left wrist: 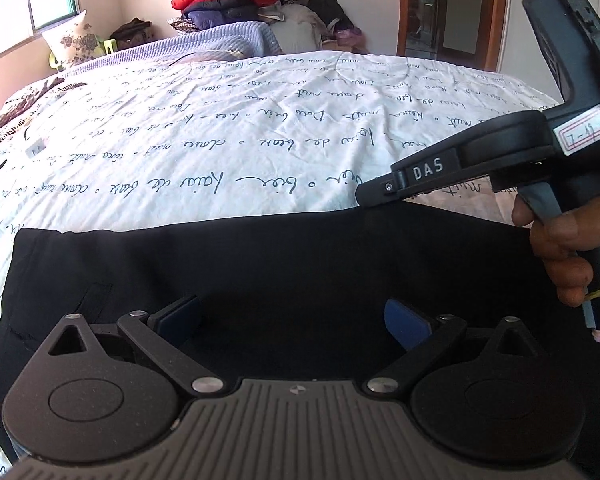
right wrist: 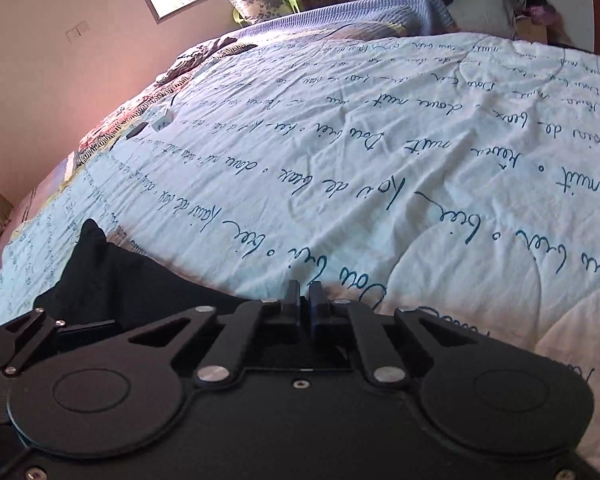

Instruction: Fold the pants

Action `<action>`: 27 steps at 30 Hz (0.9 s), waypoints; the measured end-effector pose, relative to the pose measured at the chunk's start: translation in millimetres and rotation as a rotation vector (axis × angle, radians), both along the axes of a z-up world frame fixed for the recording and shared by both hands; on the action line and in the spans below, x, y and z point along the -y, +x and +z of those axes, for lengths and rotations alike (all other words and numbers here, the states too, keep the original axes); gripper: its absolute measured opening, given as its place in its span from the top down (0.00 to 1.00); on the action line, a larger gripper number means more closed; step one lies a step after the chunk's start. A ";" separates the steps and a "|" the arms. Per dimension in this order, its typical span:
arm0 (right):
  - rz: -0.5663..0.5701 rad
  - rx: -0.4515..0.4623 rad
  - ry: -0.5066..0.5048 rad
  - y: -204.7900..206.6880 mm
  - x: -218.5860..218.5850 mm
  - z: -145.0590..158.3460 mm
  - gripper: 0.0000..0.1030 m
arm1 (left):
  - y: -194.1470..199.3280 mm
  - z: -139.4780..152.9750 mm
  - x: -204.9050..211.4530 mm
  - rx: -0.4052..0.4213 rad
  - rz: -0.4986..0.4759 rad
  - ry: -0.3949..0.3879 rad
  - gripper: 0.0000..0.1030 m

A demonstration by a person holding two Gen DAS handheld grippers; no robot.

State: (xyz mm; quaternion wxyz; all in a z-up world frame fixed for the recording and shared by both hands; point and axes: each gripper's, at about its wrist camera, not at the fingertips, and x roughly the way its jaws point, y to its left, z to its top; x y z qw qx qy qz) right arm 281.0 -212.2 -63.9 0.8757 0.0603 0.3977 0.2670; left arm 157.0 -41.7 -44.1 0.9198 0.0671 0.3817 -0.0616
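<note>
Nearest the left wrist camera, the left gripper (left wrist: 294,322) hangs over the near part of the black pants (left wrist: 260,264) with its fingers (left wrist: 406,326) spread wide and nothing between them. Those pants lie flat on the near edge of the bed, on a white quilt (left wrist: 220,140) printed with dark handwriting, stretching from left to right across the view.

At the far right edge of the pants, the right gripper (left wrist: 366,196) comes in from the right, a hand (left wrist: 556,256) wrapped round its handle. Its fingers (right wrist: 290,300) are pressed together; in its own view their tips sit right at the far hem, where black cloth meets quilt. Whether a fold of cloth is actually caught between them I cannot tell, since the tips hide the spot.

Judging by how they drape and wrinkle, the pants are light, thin and limp, with no stiffness to carry a fold by themselves. One pinch point would likely let the rest sag, so two holds along the same edge, well apart, should lift it evenly. Hems, the waistband and seams look like the firmest places to pinch, as doubled cloth slips less than a single layer.
</note>
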 end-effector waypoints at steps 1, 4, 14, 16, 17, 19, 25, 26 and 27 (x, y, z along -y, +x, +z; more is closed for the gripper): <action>-0.013 0.019 -0.025 -1.5 -3.6 0.9 0.98 | 1.0 -0.9 0.8 0.000 0.001 0.005 0.02; -0.115 0.087 -0.086 -14.9 -1.8 17.4 0.92 | 0.9 -1.1 1.6 -0.002 0.002 0.010 0.01; -0.089 0.011 -0.168 -48.0 -3.8 6.0 0.91 | 0.4 -5.8 3.0 0.006 0.000 0.023 0.00; -0.163 0.025 -0.147 -54.6 -2.1 15.4 0.86 | 1.2 -5.2 3.2 0.006 -0.002 0.026 0.00; -0.192 0.050 -0.147 -60.2 -2.0 20.7 0.81 | 1.6 -4.3 2.3 0.001 -0.003 0.023 0.00; -0.257 0.107 -0.139 -77.5 -1.4 32.7 0.42 | 1.4 -2.2 0.3 -0.006 -0.005 0.011 0.00; -0.368 0.187 -0.131 -138.2 -10.8 46.5 0.19 | -6.8 2.9 -10.8 -0.006 -0.006 -0.010 0.01; -0.384 0.200 -0.138 -145.6 -13.0 46.1 0.18 | -8.4 3.3 -12.4 -0.006 -0.008 -0.009 0.01; -0.412 0.208 -0.153 -153.3 -16.2 45.2 0.15 | -10.3 3.0 -13.1 -0.005 -0.016 -0.001 0.00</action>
